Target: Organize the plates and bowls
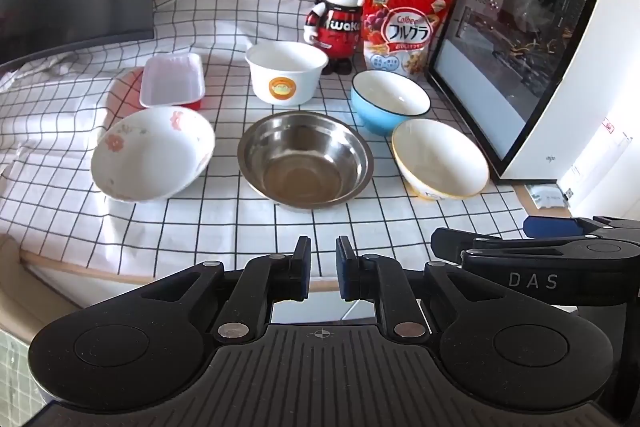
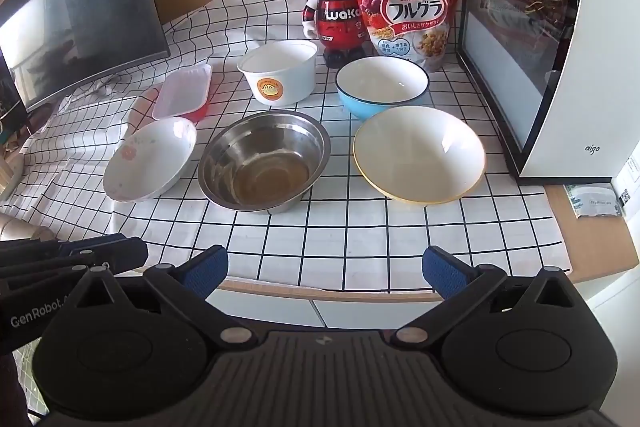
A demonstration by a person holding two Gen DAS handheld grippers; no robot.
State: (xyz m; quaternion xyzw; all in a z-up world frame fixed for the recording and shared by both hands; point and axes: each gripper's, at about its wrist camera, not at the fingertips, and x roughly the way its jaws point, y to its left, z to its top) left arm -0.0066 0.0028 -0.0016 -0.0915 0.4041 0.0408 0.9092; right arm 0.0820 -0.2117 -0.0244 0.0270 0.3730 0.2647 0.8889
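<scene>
A home desk is serving as a table: checked cloth (image 2: 360, 239), monitor (image 2: 80, 27), PC case (image 2: 580, 67), cereal bag (image 2: 408, 11).

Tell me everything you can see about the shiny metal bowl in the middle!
The metal bowl looks like stainless steel: round, with a rolled rim, mirror-like walls and a flat bottom showing brownish reflections. It seems empty. It stands upright on the checked tablecloth, in the front row, between the flowered bowl and the yellow-rimmed bowl. It stands close to the flowered one; neither gripper touches it.
</scene>
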